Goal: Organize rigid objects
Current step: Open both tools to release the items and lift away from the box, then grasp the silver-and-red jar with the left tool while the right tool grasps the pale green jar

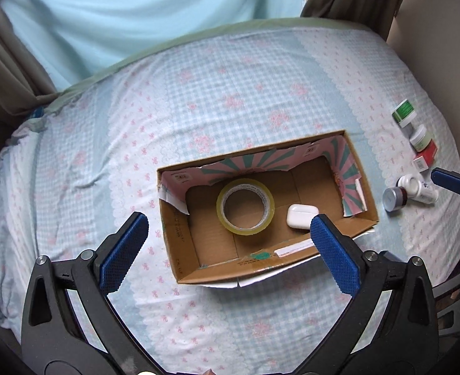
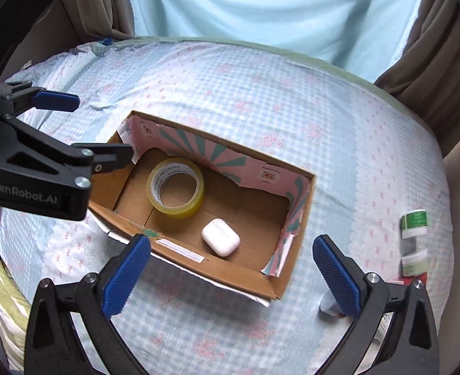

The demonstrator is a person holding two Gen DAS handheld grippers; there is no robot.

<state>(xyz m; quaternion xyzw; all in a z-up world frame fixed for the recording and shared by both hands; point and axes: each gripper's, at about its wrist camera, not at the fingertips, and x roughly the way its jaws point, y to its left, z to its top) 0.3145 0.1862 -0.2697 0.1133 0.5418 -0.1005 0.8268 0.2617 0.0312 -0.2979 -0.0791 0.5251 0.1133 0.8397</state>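
Note:
An open cardboard box (image 1: 180, 250) (image 2: 292, 278) lies on the bed. Inside it are a roll of yellow tape (image 1: 245, 207) (image 2: 176, 188) and a white earbuds case (image 1: 302, 215) (image 2: 220, 237). My left gripper (image 1: 230, 231) is open and empty, above the box's near wall. My right gripper (image 2: 231, 256) is open and empty, above the box's near right end. The left gripper also shows in the right wrist view (image 2: 92, 131), at the box's left end. Several small jars and bottles (image 1: 412, 187) lie on the bed right of the box.
A green-labelled jar (image 1: 404, 113) (image 2: 413, 222), a white-lidded jar (image 1: 421, 137) (image 2: 413, 264) and a red box (image 1: 425, 156) lie near the bed's right edge. A white bottle (image 2: 328, 307) lies partly behind my right finger. Curtains hang behind the bed.

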